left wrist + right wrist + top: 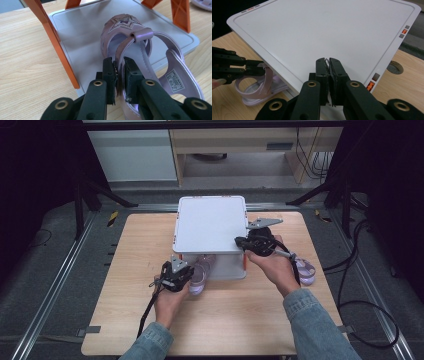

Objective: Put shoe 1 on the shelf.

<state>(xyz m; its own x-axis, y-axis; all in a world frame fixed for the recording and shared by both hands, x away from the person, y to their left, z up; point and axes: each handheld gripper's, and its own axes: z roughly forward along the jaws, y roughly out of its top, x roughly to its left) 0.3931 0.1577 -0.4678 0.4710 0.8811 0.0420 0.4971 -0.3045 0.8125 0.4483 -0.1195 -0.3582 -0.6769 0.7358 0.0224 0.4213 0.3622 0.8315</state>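
A lilac sandal [130, 27] lies with its toe on the grey lower shelf [82, 30] of a white rack [210, 222]; its heel hangs off the shelf's front edge. My left gripper [120, 62] is shut on the sandal's ankle strap. From above, that gripper [187, 272] sits at the rack's front left, by the sandal [199, 280]. My right gripper [329, 61] is shut with nothing between its pads. It hovers over the near right corner of the rack's white top [324, 30], where the high view also shows the right gripper [240, 241].
A second lilac sandal [306, 271] lies on the wooden table [135, 270] right of the rack, beside the right hand. Orange legs [53, 37] hold the rack's top over the lower shelf. Dark floor and metal rails surround the table.
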